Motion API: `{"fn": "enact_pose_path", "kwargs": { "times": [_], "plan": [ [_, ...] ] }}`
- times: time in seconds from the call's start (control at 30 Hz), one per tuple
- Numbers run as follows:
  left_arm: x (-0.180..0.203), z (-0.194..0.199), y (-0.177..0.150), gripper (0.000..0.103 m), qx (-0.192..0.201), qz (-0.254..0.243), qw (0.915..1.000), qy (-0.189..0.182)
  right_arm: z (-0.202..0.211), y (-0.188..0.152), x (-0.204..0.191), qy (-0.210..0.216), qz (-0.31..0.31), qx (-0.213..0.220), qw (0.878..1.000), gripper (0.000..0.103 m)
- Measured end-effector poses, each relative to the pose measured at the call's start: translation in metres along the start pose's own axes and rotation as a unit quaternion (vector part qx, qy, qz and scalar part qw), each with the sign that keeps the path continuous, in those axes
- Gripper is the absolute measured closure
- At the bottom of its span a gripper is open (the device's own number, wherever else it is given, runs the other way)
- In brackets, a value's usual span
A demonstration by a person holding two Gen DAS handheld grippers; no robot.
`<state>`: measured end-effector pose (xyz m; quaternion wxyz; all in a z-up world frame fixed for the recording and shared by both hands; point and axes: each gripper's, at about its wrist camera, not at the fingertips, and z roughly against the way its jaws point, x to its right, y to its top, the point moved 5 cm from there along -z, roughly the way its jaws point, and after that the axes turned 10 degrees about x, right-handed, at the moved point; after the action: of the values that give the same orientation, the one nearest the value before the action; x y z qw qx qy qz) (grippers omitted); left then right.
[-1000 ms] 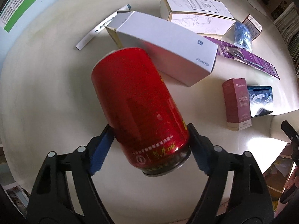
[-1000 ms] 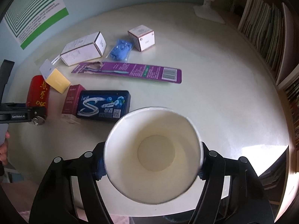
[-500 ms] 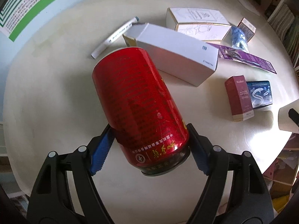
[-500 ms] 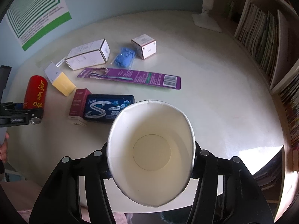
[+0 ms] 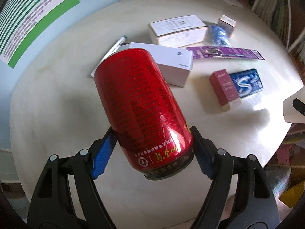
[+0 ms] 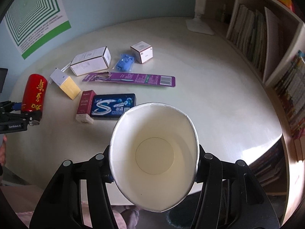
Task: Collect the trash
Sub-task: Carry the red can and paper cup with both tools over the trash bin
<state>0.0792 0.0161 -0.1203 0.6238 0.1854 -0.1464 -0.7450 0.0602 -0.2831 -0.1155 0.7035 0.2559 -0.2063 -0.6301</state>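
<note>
The left gripper [image 5: 152,152] clamps the red can [image 5: 142,110] low at frame centre; stiff, slick, probably light; the right gripper [image 6: 154,164] squeezes the paper cup [image 6: 154,152], already ovalled, best held gently mid-wall.

One red can [image 5: 141,103], one white paper cup [image 6: 154,152], five boxes [image 6: 91,61], one blue gum pack [image 6: 113,106], one purple toothbrush card [image 6: 133,78], one blue packet [image 6: 124,64], one pen [image 5: 112,51].
</note>
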Motion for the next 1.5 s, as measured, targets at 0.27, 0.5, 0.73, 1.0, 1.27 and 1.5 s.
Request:
{"fn": "enact_pose_path", "kwargs": {
  "times": [0.27, 0.5, 0.73, 1.0, 1.27, 1.5],
  "plan": [
    [0.028, 0.004, -0.004, 0.029, 0.007, -0.05, 0.9985, -0.02, 0.019, -0.019, 0.009, -0.017, -0.03, 0.007, 0.999, 0.047],
    [0.062, 0.015, -0.006, 0.029, 0.016, -0.106, 0.9933, -0.041, 0.039, -0.042, 0.021, -0.035, -0.064, 0.012, 0.997, 0.047],
    [0.112, 0.027, -0.009, 0.029, 0.025, -0.174, 0.9818, -0.073, 0.065, -0.075, 0.047, -0.065, -0.112, 0.014, 0.992, 0.046],
    [0.181, 0.037, -0.016, 0.029, 0.031, -0.257, 0.9594, -0.112, 0.1, -0.118, 0.087, -0.11, -0.172, 0.016, 0.979, 0.046],
    [0.258, 0.049, -0.033, 0.029, 0.036, -0.34, 0.9268, -0.156, 0.136, -0.17, 0.123, -0.154, -0.238, 0.014, 0.959, 0.046],
    [0.32, 0.059, -0.058, 0.029, 0.038, -0.412, 0.8903, -0.191, 0.161, -0.216, 0.15, -0.188, -0.291, 0.008, 0.938, 0.046]
  ]
}}
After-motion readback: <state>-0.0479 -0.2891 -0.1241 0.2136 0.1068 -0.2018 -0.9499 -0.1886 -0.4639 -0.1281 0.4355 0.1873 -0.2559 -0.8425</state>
